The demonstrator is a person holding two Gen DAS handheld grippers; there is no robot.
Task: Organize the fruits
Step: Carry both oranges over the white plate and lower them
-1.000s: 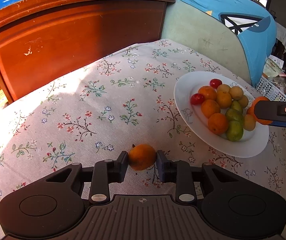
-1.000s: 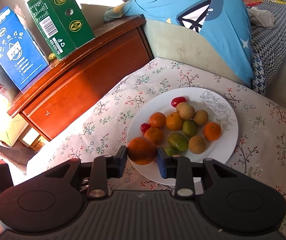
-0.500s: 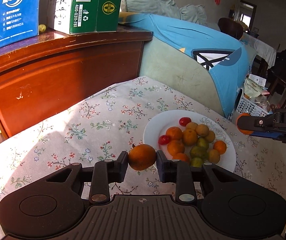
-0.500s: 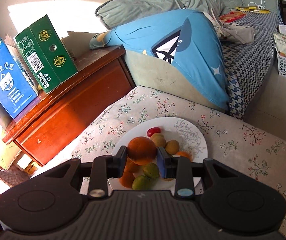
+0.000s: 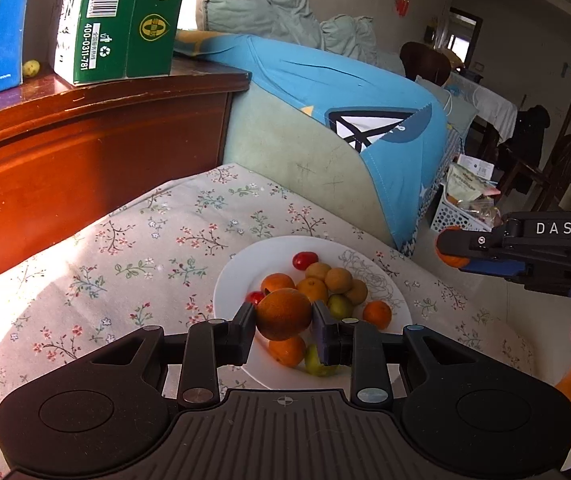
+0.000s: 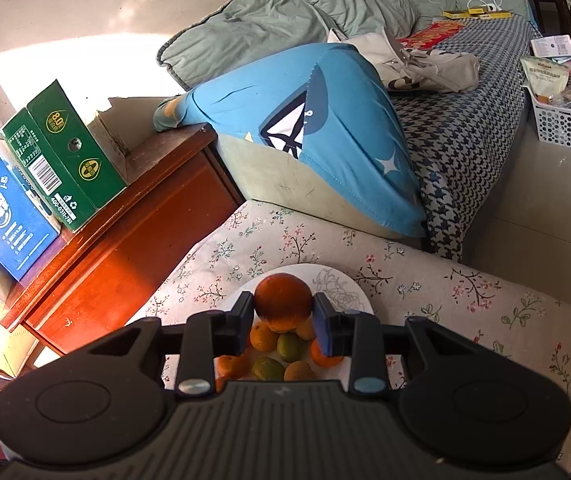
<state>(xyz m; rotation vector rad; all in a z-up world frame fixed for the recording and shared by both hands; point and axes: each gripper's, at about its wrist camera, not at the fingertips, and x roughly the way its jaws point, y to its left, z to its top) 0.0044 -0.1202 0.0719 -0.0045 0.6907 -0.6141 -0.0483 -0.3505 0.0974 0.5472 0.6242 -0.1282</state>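
Note:
My left gripper (image 5: 283,316) is shut on an orange (image 5: 283,314) and holds it in the air above the near-left rim of the white plate (image 5: 241,270). The plate holds several oranges, green and yellow fruits and two red tomatoes. My right gripper (image 6: 283,306) is shut on another orange (image 6: 282,297), held high over the plate (image 6: 341,276). The right gripper also shows in the left wrist view (image 5: 451,250), to the right of the plate and well above the table.
The plate sits on a table with a floral cloth (image 5: 125,248). A red-brown wooden cabinet (image 5: 85,152) with green (image 5: 117,20) and blue boxes stands behind it. A sofa arm with a blue pillow (image 5: 345,92) is at the back right, a white basket (image 6: 565,120) farther right.
Both grippers have risen and tilted up with their oranges. The left one has moved from the bare cloth toward the plate. The right one has lifted higher above the plate.

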